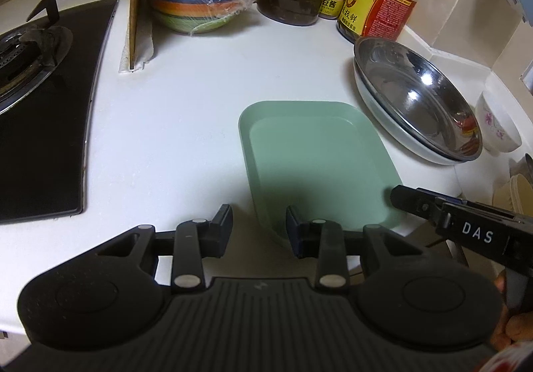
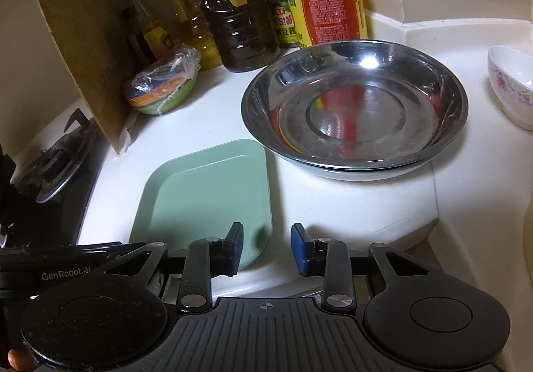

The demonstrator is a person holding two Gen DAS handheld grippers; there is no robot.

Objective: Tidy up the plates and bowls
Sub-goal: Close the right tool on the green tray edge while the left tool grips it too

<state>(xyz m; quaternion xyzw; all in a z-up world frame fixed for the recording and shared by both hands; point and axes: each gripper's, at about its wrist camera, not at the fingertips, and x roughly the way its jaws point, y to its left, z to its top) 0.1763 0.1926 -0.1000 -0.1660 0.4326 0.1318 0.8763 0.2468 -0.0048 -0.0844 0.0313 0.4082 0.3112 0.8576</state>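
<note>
While both empty, part-open: left gripper (image 1: 259, 227) and right gripper (image 2: 266, 247), at green tray (image 1: 313, 152) near edge

Black left gripper (image 1: 259, 225), blue-padded right gripper (image 2: 266, 248)

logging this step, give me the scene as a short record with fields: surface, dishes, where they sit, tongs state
surface: white counter
green tray: flat on counter, empty, near both tongs
steel basin: nested on a white plate, beside the tray
floral bowl: apart, far right
wrapped bowls: stacked by the bottles
left tongs: open, empty
right tongs: open, empty
</note>
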